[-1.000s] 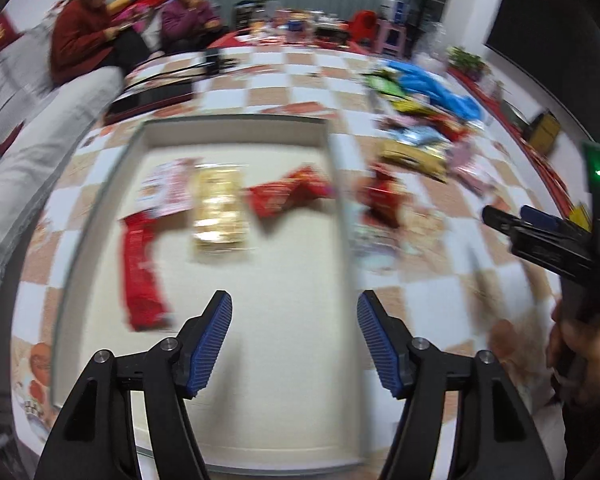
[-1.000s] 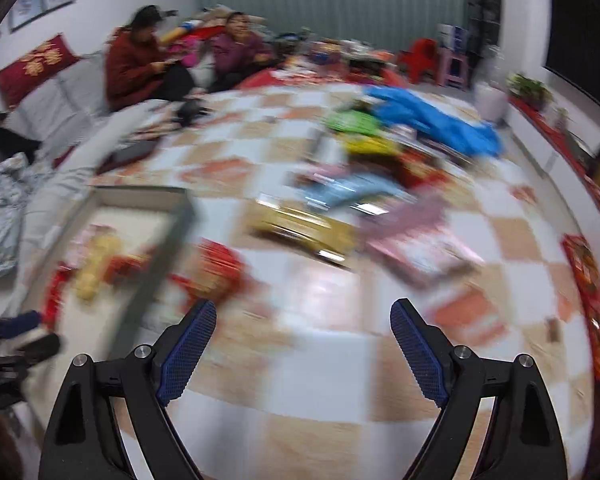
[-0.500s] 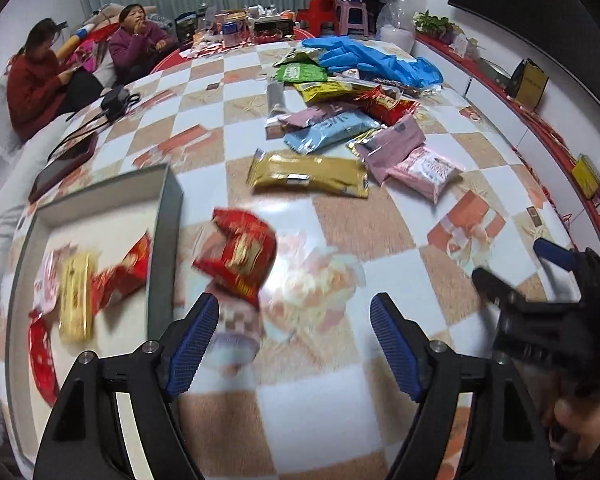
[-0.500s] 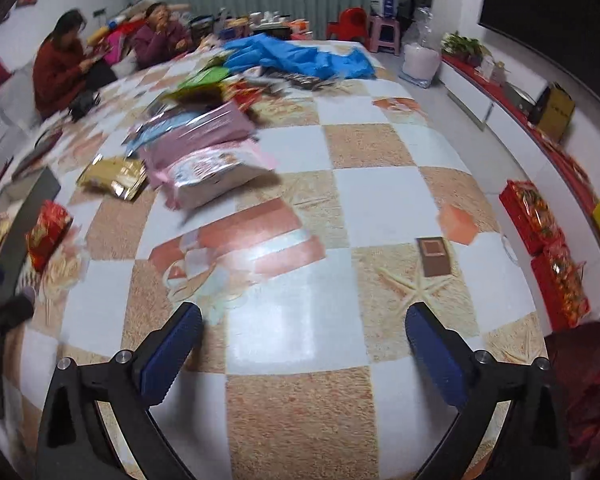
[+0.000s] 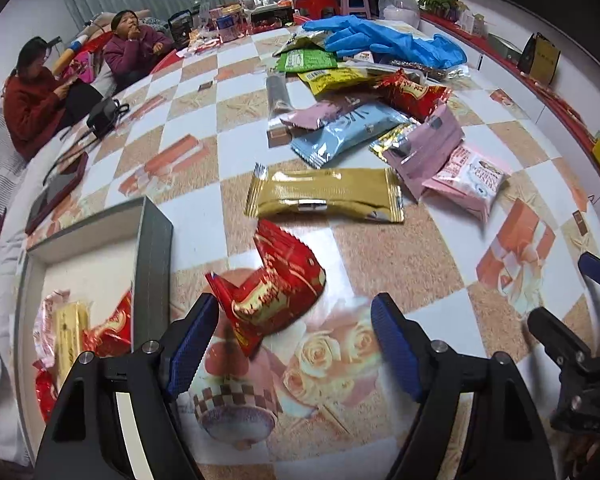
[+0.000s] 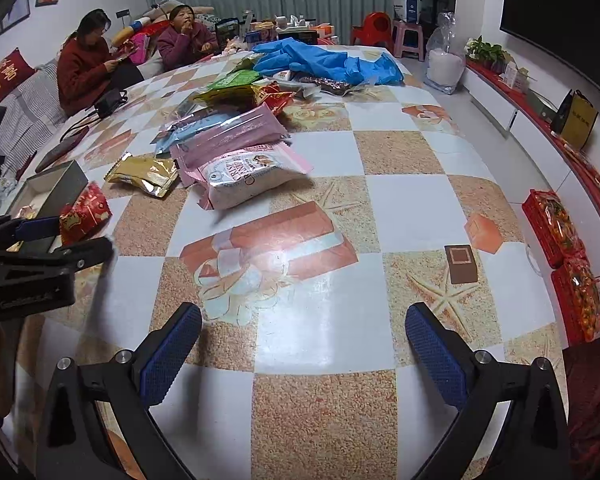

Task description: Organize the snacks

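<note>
A red snack packet [image 5: 270, 292] lies on the patterned table just right of the shallow box [image 5: 152, 248], which holds several snacks [image 5: 72, 332]. My left gripper [image 5: 292, 344] is open and empty, its fingers either side of the near end of the red packet. Beyond lie a gold packet [image 5: 324, 196], a blue packet [image 5: 348, 132] and pink packets [image 5: 428, 148]. My right gripper [image 6: 300, 356] is open and empty over bare table, right of the left gripper [image 6: 40, 248]. The red packet [image 6: 85, 214] and a pink-and-white bag [image 6: 248, 176] also show there.
More packets and blue gloves [image 5: 384, 40] lie at the table's far end. Two people [image 5: 36, 96] sit on a sofa at the far left. Red crates [image 6: 564, 248] stand on the floor at the right, past the table edge.
The left gripper swung right from over the box to the red packet and moved closer to it. The right gripper swung right, away from the snack pile, then steadied.
</note>
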`<move>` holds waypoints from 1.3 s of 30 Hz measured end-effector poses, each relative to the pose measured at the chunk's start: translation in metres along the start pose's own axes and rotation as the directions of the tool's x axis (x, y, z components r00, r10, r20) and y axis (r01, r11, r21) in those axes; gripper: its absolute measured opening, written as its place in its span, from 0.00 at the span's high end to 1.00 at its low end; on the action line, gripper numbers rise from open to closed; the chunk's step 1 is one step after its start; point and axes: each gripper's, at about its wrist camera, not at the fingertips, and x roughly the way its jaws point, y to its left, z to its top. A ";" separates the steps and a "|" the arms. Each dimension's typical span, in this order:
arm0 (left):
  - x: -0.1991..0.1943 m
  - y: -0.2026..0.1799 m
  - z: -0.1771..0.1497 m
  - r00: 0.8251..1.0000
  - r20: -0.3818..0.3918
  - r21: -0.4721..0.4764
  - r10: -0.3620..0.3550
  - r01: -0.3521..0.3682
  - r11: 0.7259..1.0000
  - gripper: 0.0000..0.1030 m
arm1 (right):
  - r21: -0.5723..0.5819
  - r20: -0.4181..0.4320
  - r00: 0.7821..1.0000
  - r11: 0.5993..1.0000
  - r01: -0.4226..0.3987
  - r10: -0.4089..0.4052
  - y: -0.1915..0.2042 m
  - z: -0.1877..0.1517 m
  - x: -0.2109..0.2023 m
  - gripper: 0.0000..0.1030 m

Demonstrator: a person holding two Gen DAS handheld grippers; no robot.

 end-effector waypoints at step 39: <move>-0.023 -0.019 -0.056 0.983 0.164 -0.048 -0.088 0.097 0.994 0.56 | -0.128 -0.005 0.994 0.986 -0.105 0.105 0.016 0.061 0.025 0.00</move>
